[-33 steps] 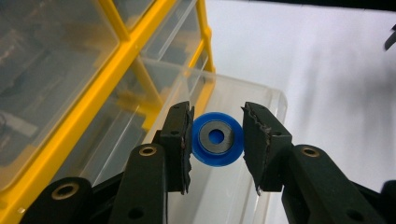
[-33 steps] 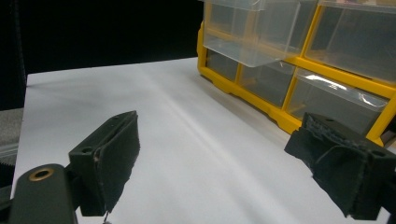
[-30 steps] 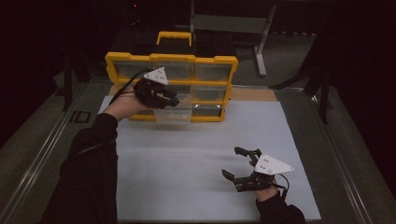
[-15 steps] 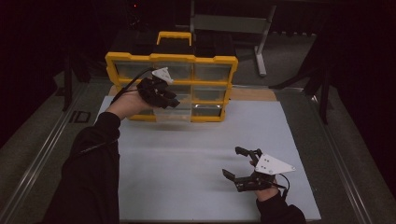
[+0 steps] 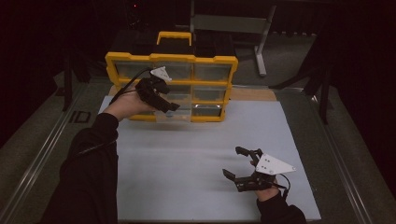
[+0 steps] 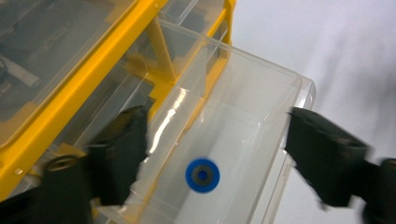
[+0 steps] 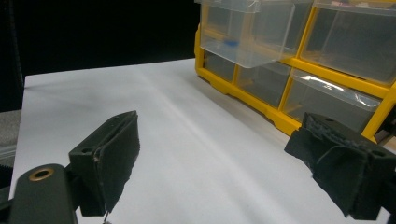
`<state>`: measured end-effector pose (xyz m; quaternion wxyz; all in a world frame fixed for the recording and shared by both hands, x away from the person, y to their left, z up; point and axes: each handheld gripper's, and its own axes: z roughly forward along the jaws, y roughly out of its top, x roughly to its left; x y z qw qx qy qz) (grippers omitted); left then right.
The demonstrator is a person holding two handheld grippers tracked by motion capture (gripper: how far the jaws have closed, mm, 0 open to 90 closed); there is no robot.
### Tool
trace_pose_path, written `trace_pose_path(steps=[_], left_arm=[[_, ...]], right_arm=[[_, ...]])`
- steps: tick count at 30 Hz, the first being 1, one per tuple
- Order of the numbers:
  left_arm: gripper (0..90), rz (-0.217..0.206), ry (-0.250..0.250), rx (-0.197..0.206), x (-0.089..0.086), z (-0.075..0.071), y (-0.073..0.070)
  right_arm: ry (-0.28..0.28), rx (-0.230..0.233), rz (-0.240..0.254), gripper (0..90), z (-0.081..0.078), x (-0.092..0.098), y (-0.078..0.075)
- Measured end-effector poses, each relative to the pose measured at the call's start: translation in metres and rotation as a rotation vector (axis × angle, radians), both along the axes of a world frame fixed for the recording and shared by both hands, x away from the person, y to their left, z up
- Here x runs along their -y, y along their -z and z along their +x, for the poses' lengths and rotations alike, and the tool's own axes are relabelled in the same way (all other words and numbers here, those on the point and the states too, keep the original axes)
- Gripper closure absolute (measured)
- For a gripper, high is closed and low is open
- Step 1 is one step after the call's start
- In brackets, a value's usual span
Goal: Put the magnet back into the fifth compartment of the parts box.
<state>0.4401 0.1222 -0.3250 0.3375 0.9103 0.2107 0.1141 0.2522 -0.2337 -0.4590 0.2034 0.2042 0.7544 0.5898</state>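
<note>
A yellow organiser (image 5: pixel 171 58) with clear drawers is seen standing at the far edge of the white mat (image 5: pixel 187 163). One clear drawer (image 6: pixel 243 140) is pulled out from its lower row, at the cabinet's left end, and a single small blue ring (image 6: pixel 202 175) is seen lying on its floor; nothing else can be made out inside it. The left gripper (image 5: pixel 169 106) is held right over that drawer, its jaws having just been opening: they now stand wide, one on each side of the drawer, and no pad is seen pressing on it. The neighbouring drawers are shut; their contents cannot be told. Well apart, near the mat's front edge, the right gripper (image 5: pixel 240 163) is held with its jaws spread wide and nothing between them.
</note>
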Motion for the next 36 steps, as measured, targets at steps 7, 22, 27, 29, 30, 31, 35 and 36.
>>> trace_pose_path(steps=[7, 22, 27, 29, 30, 31, 35, 36], left_arm=[[0.0, -0.054, -0.01, -0.018, -0.004, -0.005, -0.005], [0.0, -0.042, 0.013, 0.017, -0.007, -0.031, -0.008], [0.0, -0.024, -0.006, 0.037, -0.009, -0.039, -0.006], [0.0, -0.039, -0.011, 0.036, -0.011, -0.043, -0.006], [0.0, -0.041, -0.006, 0.034, -0.012, -0.046, -0.005], [0.0, -0.051, -0.004, 0.03, -0.014, -0.049, -0.004], [0.0, -0.043, -0.006, 0.029, -0.017, -0.058, -0.002], [0.0, -0.05, 0.0, 0.03, -0.018, -0.061, -0.002]], right_arm=[[0.001, 0.001, 0.001, 13.1, 0.0, 0.0, 0.0], [0.001, 0.001, 0.0, 13.1, -0.001, -0.001, -0.001], [0.0, 0.005, 0.005, 13.1, -0.002, 0.0, -0.002], [0.001, 0.005, 0.003, 13.1, -0.002, 0.0, -0.002], [0.001, 0.008, 0.001, 13.1, -0.002, 0.0, -0.002], [0.001, 0.01, 0.0, 13.1, -0.002, 0.0, -0.002], [-0.001, 0.006, 0.0, 13.1, -0.002, -0.001, -0.002], [-0.001, 0.006, 0.0, 13.1, -0.002, -0.001, -0.002]])
